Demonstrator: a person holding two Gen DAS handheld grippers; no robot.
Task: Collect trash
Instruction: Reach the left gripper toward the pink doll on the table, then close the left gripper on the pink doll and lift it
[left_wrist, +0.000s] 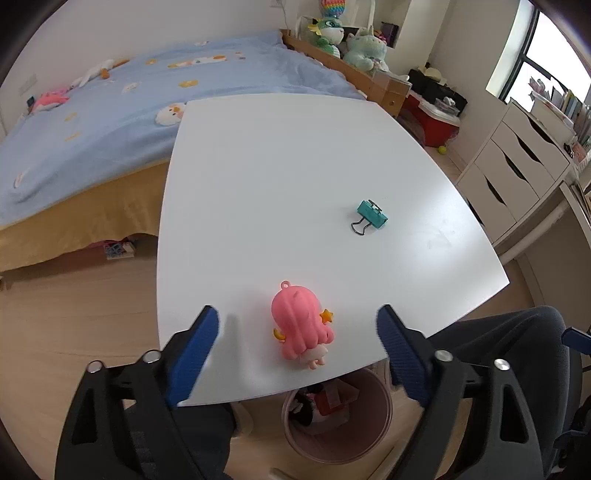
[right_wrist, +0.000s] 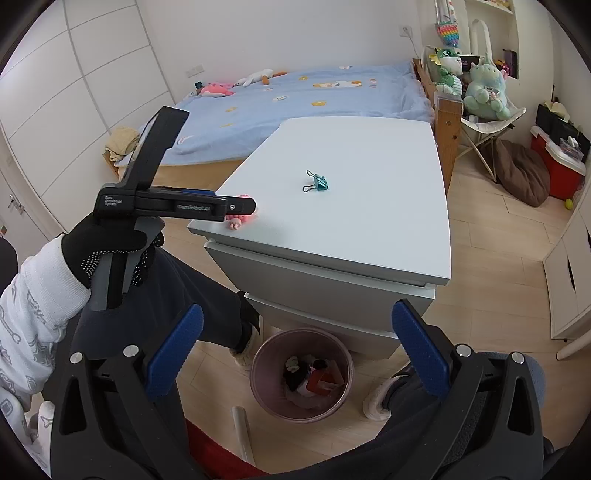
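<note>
A pink-haired doll figure (left_wrist: 301, 325) lies near the front edge of the white table (left_wrist: 280, 177). My left gripper (left_wrist: 297, 321) is open with the doll between its blue fingers, not touching it. In the right wrist view the left gripper (right_wrist: 243, 206) hovers over the doll (right_wrist: 240, 218) at the table's near left corner. A teal binder clip (left_wrist: 371, 216) lies further back on the table; it also shows in the right wrist view (right_wrist: 317, 182). My right gripper (right_wrist: 295, 325) is open and empty above the pink trash bin (right_wrist: 301, 376), which holds several items.
The pink bin (left_wrist: 336, 417) stands on the wood floor under the table's front edge. A bed with a blue cover (left_wrist: 110, 110) is to the left. White drawers (left_wrist: 517, 173) stand to the right. The person's legs (right_wrist: 192, 291) are by the bin.
</note>
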